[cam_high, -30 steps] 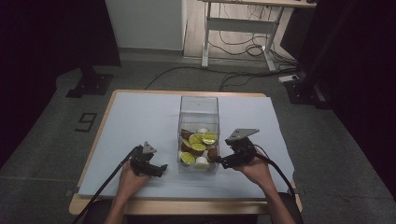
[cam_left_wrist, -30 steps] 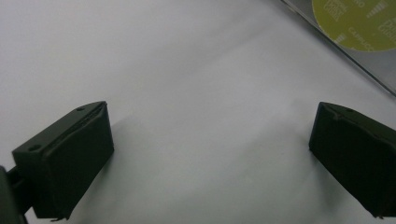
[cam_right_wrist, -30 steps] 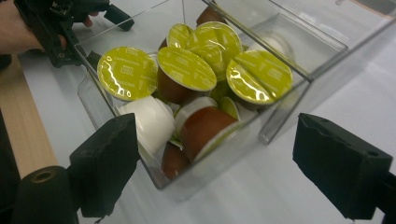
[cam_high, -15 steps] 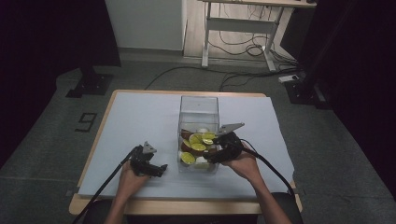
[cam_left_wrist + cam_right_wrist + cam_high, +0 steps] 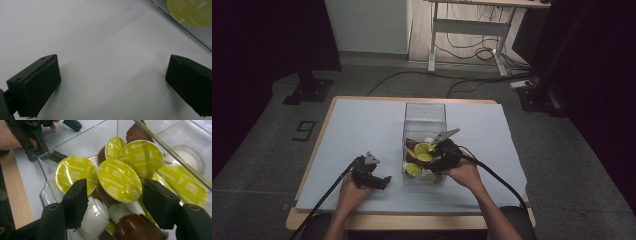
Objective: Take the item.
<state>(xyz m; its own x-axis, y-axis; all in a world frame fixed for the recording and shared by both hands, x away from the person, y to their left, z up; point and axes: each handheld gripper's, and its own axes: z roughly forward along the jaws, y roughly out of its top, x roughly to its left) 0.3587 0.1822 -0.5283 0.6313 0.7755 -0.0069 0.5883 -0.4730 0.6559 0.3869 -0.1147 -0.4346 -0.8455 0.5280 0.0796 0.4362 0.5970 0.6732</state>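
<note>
In the high view, a clear box [image 5: 425, 145] is seen near the middle of the bench [image 5: 357, 130], which is covered by a pale sheet, and coffee capsules [image 5: 422, 150] with yellow-green lids are heaped in the box's near half. The right gripper [image 5: 438, 156] has been lowered into the box from about four o'clock, seemingly so that a capsule can be lifted out through the open top. The left gripper [image 5: 384, 180] is rested on the bench at about eight o'clock of the box, just beside it, probably kept ready without blocking the reach. In the left gripper view, the left gripper [image 5: 112, 82] is shown with its jaws spread wide over the bare sheet, nothing between them, and a box wall with one lid behind it is glimpsed at one o'clock. In the right gripper view, the right gripper [image 5: 115, 202] is seen half spread, its jaws having just been closing, with a capsule marked cappuccino [image 5: 119, 183] set between them; the pads are not yet pressed on it. White and brown capsules [image 5: 96, 217] lie beneath, and the tilt of the chosen capsule appears to leave its rim exposed for a pinch.
</note>
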